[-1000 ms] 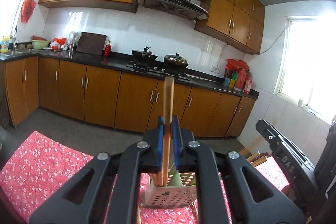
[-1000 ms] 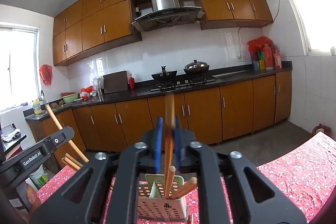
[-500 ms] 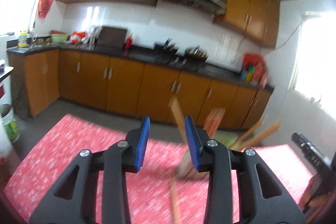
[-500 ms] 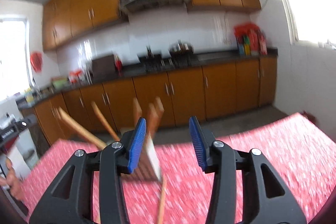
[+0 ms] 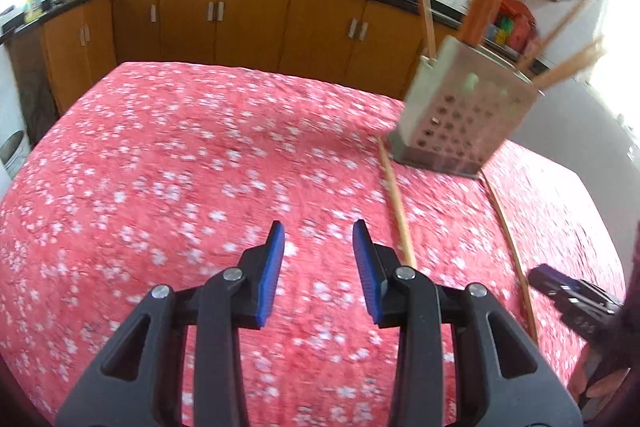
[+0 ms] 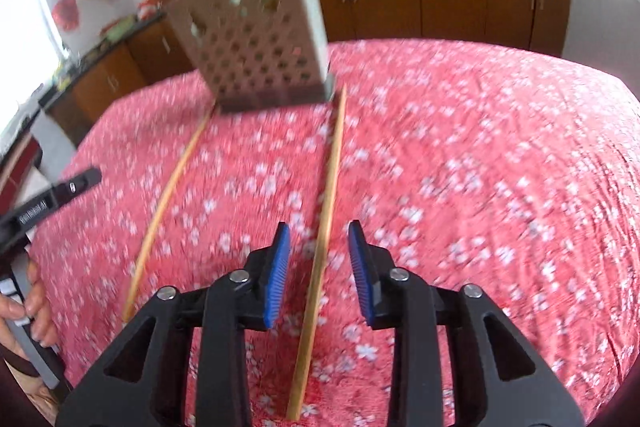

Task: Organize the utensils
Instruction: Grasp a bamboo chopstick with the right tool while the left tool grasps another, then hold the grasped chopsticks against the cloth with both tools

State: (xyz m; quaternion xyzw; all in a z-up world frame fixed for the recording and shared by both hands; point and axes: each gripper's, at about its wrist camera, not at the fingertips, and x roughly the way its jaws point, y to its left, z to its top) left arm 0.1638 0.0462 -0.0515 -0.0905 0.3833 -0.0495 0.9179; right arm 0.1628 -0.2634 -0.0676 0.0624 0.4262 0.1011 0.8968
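Red floral tablecloth [image 6: 460, 147] — no legible writing

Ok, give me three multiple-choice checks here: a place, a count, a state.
1. Where is the chopstick nearest the right claw? A in the utensil holder; B between its jaws, on the tablecloth; C on the counter.
2. Loose chopsticks on the tablecloth? A one; B two; C four.
3. Left claw? A open, empty; B shut on a chopstick; C out of view.
B: it lies untouched between jaws that have just been closing. B: a second chopstick lies left of it. A: jaws just opened, only cloth between.
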